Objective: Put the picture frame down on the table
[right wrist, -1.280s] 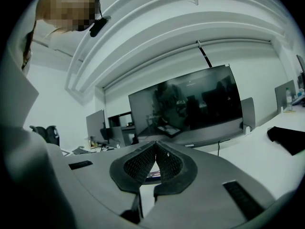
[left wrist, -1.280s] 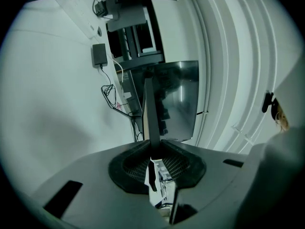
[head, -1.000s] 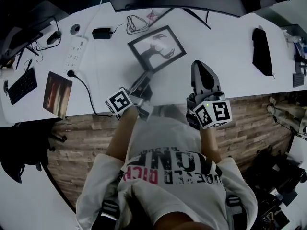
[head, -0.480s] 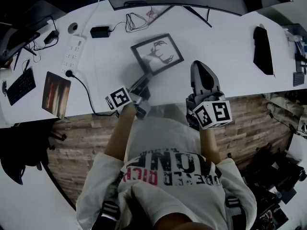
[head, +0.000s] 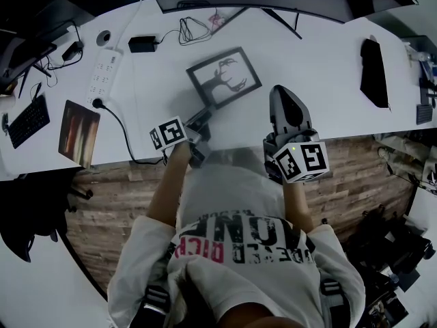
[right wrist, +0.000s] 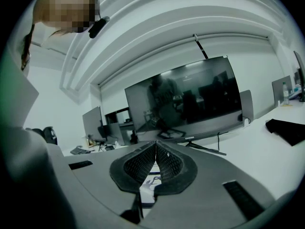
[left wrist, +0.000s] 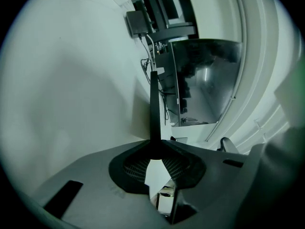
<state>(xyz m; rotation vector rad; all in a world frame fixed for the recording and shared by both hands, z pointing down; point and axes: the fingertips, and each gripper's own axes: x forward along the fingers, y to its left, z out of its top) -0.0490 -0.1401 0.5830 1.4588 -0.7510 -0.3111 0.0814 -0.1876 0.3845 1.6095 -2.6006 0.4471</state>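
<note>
Left gripper (head: pixel 203 118) pinches near corner of picture frame (head: pixel 224 76); thin black edge sits tight between jaws. Frame in middle of white table (head: pixel 328 80), looks almost flat; can't tell if all of it touches. Right gripper (head: pixel 285 94) closed, holds nothing, at 4 o'clock from frame.

Could go wrong:
- Let go too soon: frame drops and bangs.
- Pull back while pinching: frame slides to table edge at 6 o'clock.

Around: tangled cable (head: pixel 194 31) at 11 o'clock, power strip (head: pixel 106 70) at 9 o'clock, monitor leg (head: pixel 278 20) at 1 o'clock. None in way.

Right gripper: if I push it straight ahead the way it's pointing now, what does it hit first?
Most likely the monitor. The right gripper, jaws shut and empty, aims at its lower part over the table. The picture frame lies lower and to its left, seemingly out of line, though depth is unclear.
</note>
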